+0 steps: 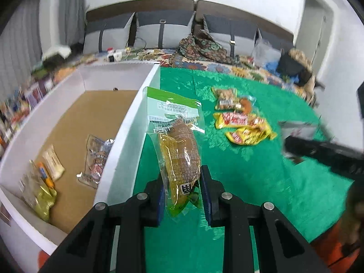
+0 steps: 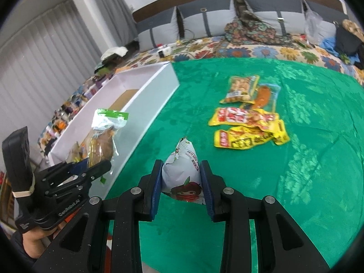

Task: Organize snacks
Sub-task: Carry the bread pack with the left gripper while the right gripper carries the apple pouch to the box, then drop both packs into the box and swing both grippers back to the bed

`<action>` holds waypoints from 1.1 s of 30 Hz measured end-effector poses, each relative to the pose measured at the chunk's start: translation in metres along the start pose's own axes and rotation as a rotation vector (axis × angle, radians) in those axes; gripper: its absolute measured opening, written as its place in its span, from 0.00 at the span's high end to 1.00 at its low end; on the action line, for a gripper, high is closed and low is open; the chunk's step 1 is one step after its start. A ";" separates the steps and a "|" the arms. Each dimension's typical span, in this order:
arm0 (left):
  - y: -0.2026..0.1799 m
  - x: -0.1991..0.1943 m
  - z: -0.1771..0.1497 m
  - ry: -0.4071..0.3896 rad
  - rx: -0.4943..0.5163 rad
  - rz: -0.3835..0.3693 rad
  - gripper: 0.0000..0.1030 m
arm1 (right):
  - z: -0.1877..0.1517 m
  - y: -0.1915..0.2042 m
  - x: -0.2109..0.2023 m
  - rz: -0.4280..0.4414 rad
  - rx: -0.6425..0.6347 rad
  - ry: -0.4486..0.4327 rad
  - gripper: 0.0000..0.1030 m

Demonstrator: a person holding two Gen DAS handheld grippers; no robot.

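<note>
L gripper [image 1: 182, 195] is clamping the bottom end of a clear sausage pack [image 1: 179, 150] w/ a green-and-white header, pads pressing both sides. Pack is sticking up and away from the jaws, hanging in the air just beside the right wall of the white box [image 1: 127, 145], over the green cloth [image 1: 250, 182]. In the right wrist view the same L gripper [image 2: 91, 166] is sitting at near left, pack [image 2: 104, 136] rising above it in front of the box [image 2: 145, 104]; a hand [image 2: 34, 238] is gripping its handle.

R gripper [image 2: 182, 182] is squeezing a puffy white snack bag [image 2: 182, 173] w/ a red cartoon print, blue pads tight on its sides, torn-looking top pointing away. Bag is being held above the cloth [image 2: 273, 193], near centre, right of the box.

Inside the box, on its brown cardboard floor: an olive-yellow pack [image 1: 41, 202] nearest, an orange-tipped pack [image 1: 45, 175] and a cream bar [image 1: 53, 163] just beyond, a clear foil pack [image 1: 95, 159] w/ red print close to the right wall.

Farther out on the cloth, right of centre, a loose cluster is lying: two yellow packs [image 2: 250, 136] overlapping, then a pack of brown nuggets [image 2: 241, 88] touching a clear pack w/ an orange piece [image 2: 264, 95].

Beyond the cloth a floral bedspread [image 2: 250, 52] is showing, w/ grey cushions [image 2: 204, 22] against a brown headboard at the far end.
</note>
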State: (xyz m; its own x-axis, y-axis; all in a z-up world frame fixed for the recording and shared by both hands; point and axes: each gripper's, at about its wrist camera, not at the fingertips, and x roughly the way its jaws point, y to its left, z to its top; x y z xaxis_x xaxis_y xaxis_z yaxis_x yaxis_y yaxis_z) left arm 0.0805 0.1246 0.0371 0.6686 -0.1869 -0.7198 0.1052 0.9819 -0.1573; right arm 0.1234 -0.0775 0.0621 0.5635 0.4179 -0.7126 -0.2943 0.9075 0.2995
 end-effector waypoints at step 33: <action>0.014 -0.023 -0.003 -0.042 -0.093 -0.172 0.02 | -0.089 -0.084 0.064 -0.381 -0.078 0.159 0.30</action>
State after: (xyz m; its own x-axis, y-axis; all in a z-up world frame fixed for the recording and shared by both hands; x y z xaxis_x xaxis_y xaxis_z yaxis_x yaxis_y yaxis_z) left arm 0.0638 0.1422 0.0494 0.6767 -0.3485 -0.6485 0.1538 0.9284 -0.3384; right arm 0.1154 -0.1311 -0.0650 0.5191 0.0360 -0.8539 -0.1486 0.9877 -0.0488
